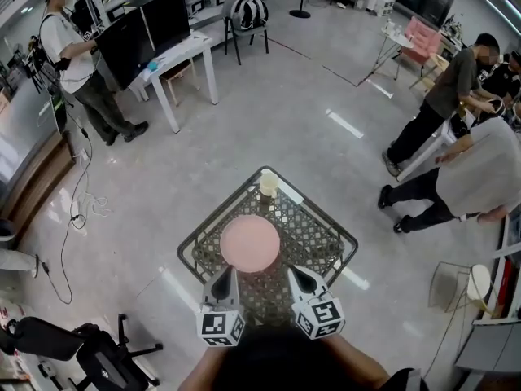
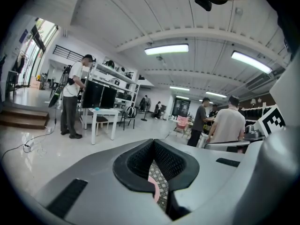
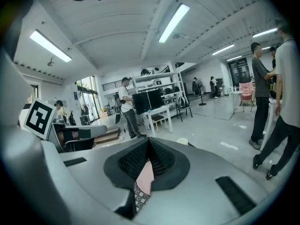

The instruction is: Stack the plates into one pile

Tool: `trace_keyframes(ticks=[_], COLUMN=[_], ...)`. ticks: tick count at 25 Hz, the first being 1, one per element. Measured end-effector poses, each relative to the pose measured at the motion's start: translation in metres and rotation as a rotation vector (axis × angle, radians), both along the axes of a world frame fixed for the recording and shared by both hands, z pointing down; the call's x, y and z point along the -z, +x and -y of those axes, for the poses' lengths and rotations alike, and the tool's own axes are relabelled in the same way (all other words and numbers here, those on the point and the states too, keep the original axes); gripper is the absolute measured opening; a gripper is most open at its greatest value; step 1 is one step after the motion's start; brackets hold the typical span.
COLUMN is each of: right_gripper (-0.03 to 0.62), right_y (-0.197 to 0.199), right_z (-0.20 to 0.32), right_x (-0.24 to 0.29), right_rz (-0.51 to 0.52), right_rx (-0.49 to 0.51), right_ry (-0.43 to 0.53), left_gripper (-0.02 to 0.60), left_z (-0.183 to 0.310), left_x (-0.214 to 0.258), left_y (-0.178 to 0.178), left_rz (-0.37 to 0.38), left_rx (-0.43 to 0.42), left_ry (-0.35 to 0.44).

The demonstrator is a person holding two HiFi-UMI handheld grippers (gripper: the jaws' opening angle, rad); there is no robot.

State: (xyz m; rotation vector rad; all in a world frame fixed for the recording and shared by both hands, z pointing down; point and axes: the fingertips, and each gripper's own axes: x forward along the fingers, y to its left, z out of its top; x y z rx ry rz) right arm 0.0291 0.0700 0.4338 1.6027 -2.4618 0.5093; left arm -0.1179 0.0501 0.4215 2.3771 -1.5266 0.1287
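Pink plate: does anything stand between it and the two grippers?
Nothing visible does. The pink plate lies on the mesh table just ahead of the left gripper and the right gripper, both shut and empty. The cup stands beyond the plate, at the table's far corner, out of the way.

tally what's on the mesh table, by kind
pink plate: 1 (one disc seen from above; can't tell if more lie under it)
cup: 1
total: 2
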Motion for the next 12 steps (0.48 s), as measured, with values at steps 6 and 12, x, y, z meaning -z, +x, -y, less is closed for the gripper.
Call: trace_keyframes(ticks=[6, 12], right_gripper=[0.008, 0.008], right_y=[-0.0034, -0.0024], right_z=[-0.0018, -0.0010], right_x=[0.0041, 0.0099], right_rz=[0.038, 0.049], right_rx=[0.006, -0.001], right_ry=[0.013, 0.021], left_gripper=[0.015, 0.015], left_z=[-0.0006, -0.0016], left_x=[-0.0048, -0.0023], left_y=[0.0010, 0.0008], left_rz=[-0.001, 0.001], left_rx=[-0.017, -0.020], left_ry=[-0.021, -0.018])
